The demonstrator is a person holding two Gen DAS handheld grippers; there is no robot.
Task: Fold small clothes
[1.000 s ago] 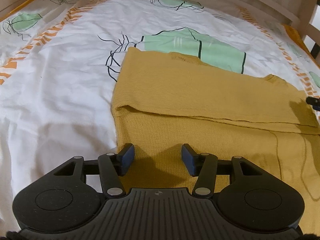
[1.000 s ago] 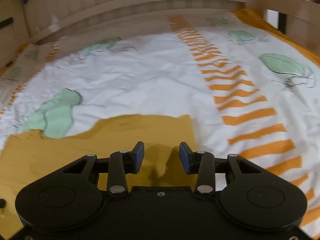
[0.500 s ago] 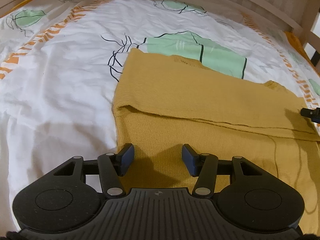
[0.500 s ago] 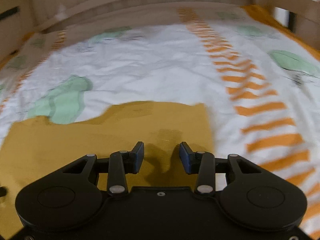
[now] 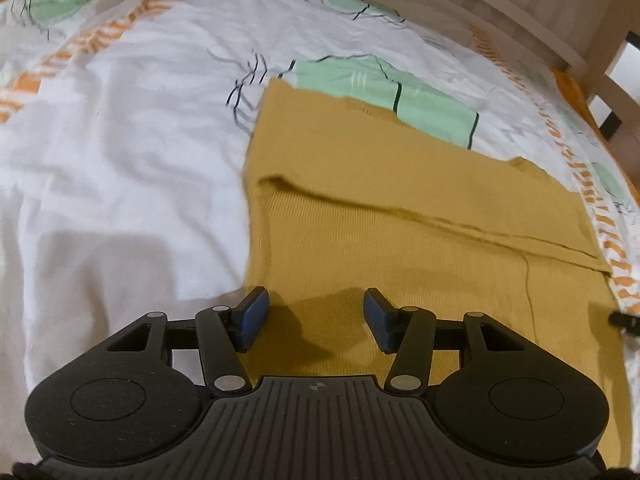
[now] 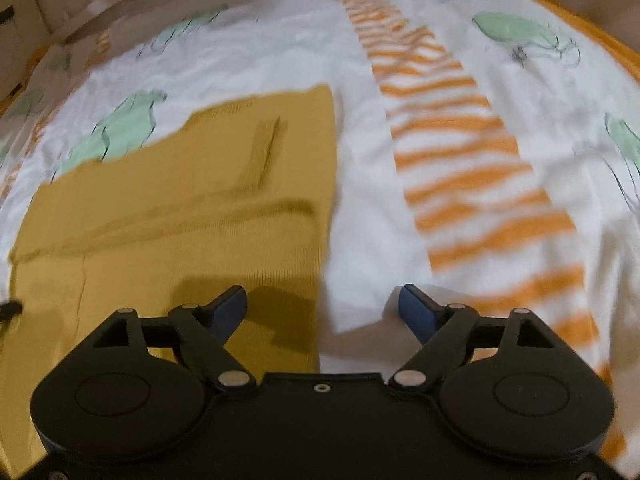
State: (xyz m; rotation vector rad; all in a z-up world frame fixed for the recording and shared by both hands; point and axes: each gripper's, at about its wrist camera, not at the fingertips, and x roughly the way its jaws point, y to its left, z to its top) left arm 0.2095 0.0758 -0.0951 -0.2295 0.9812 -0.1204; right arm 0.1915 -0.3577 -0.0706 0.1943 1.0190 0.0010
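A mustard-yellow knit garment [image 5: 400, 240] lies flat on the bed, its far part folded over toward me along a long crease. My left gripper [image 5: 316, 316] hovers over the garment's near left part, its jaws apart and nothing between them. In the right wrist view the same garment [image 6: 180, 200] fills the left half, with a small folded strip on top. My right gripper [image 6: 322, 308] straddles the garment's right edge, its jaws opening wide, no cloth between the pads. The right gripper's tip [image 5: 624, 318] shows at the left wrist view's right edge.
The white bedsheet [image 5: 120, 160] has green leaf prints and orange striped bands [image 6: 460, 152]. A wooden bed rail [image 5: 520, 4] runs along the far side, with a post at the far right.
My right gripper has pulled back toward the garment's near right edge and its jaws have spread much wider. The left gripper shifted slightly, its jaws unchanged. Both views are blurred by motion.
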